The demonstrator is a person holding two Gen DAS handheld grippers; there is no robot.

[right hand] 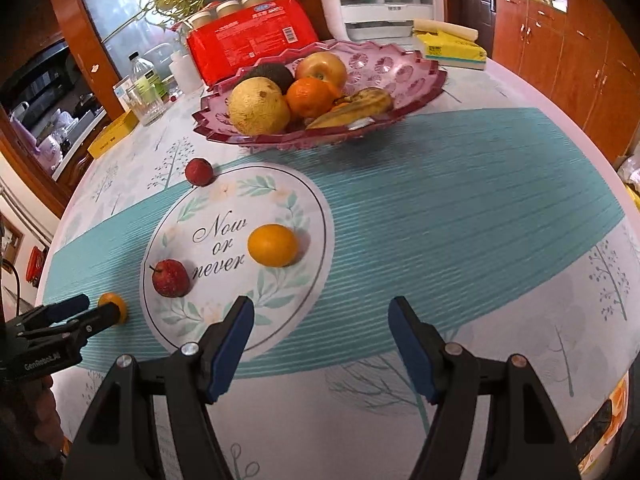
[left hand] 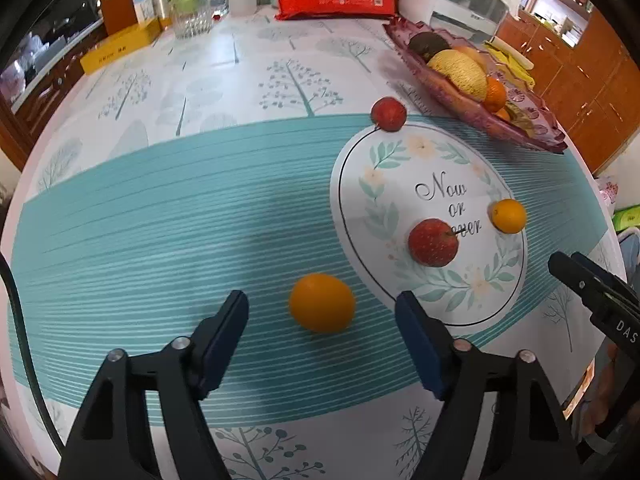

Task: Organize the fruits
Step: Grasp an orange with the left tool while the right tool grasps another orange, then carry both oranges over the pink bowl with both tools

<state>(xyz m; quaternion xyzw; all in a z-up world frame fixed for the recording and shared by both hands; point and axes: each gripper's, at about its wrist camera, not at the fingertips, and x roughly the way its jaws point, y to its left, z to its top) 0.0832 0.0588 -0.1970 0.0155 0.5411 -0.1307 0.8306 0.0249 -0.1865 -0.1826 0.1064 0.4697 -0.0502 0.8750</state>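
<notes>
My left gripper (left hand: 322,308) is open, its fingers on either side of an orange (left hand: 322,303) on the teal cloth, not touching it. A red apple (left hand: 433,242), a second orange (left hand: 508,215) and a small red fruit (left hand: 388,113) lie near the printed white circle. My right gripper (right hand: 321,316) is open and empty, short of the second orange (right hand: 273,245). The red apple (right hand: 171,278) and small red fruit (right hand: 199,172) lie to its left. The pink glass fruit bowl (right hand: 416,84) holds several fruits at the back.
A red package (right hand: 248,40), a glass bottle (right hand: 144,80), a yellow box (left hand: 120,46) and a yellow tissue pack (right hand: 452,50) stand at the table's far side. The round table's edge curves off to the right. Wooden cabinets stand beyond.
</notes>
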